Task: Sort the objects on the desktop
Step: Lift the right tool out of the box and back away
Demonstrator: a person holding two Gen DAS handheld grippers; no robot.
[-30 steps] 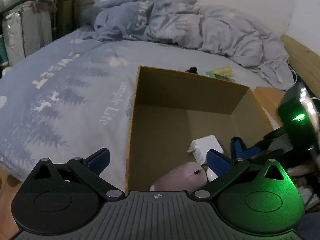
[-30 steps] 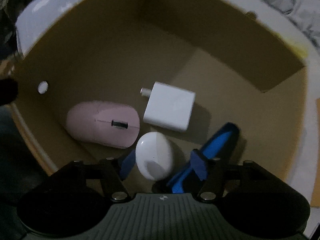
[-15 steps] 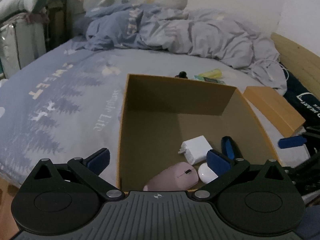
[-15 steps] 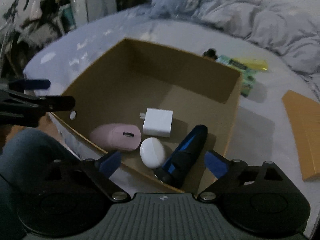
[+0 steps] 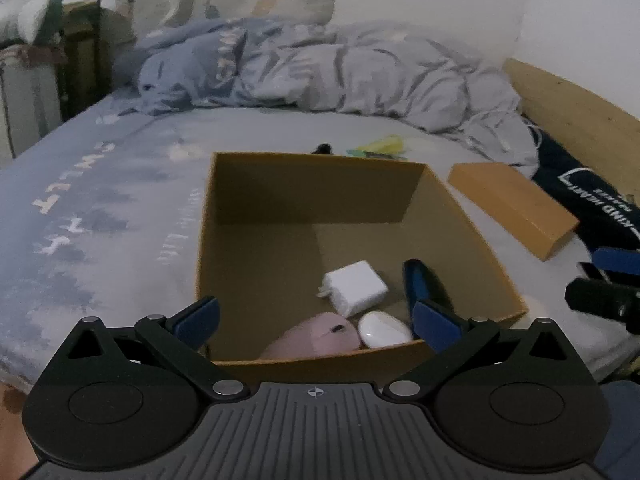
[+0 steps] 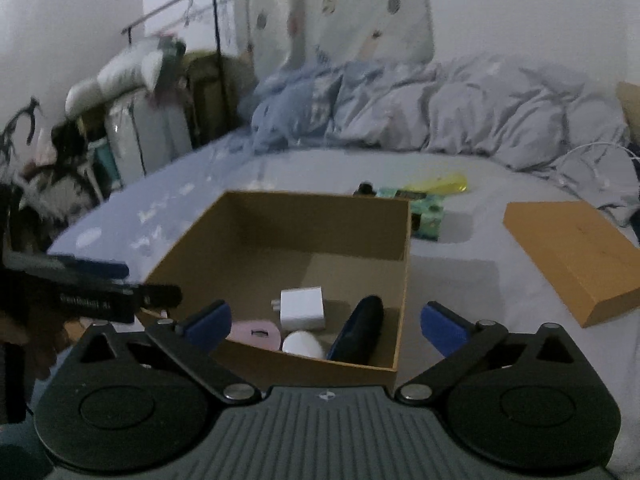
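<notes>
An open cardboard box (image 5: 224, 184) (image 6: 404, 280) sits on the bed. Inside lie a pink mouse (image 5: 316, 338) (image 6: 256, 334), a white earbud case (image 5: 384, 334) (image 6: 302, 342), a white charger (image 5: 354, 288) (image 6: 302, 308) and a dark blue-black device (image 5: 416, 280) (image 6: 360, 334). My left gripper (image 5: 316, 322) is open and empty, at the box's near edge. My right gripper (image 6: 326, 322) is open and empty, drawn back above the box's near side.
The box's orange lid (image 5: 512, 206) (image 6: 572, 256) lies to the right on the bed. A small black object (image 6: 364, 189), a green packet (image 6: 424, 208) and a yellow item (image 6: 444, 182) lie behind the box. A crumpled duvet (image 5: 320, 72) lies at the far end.
The right gripper let go of the white earbud case inside the box, opened and rose out of it. The left gripper drew back slightly.
</notes>
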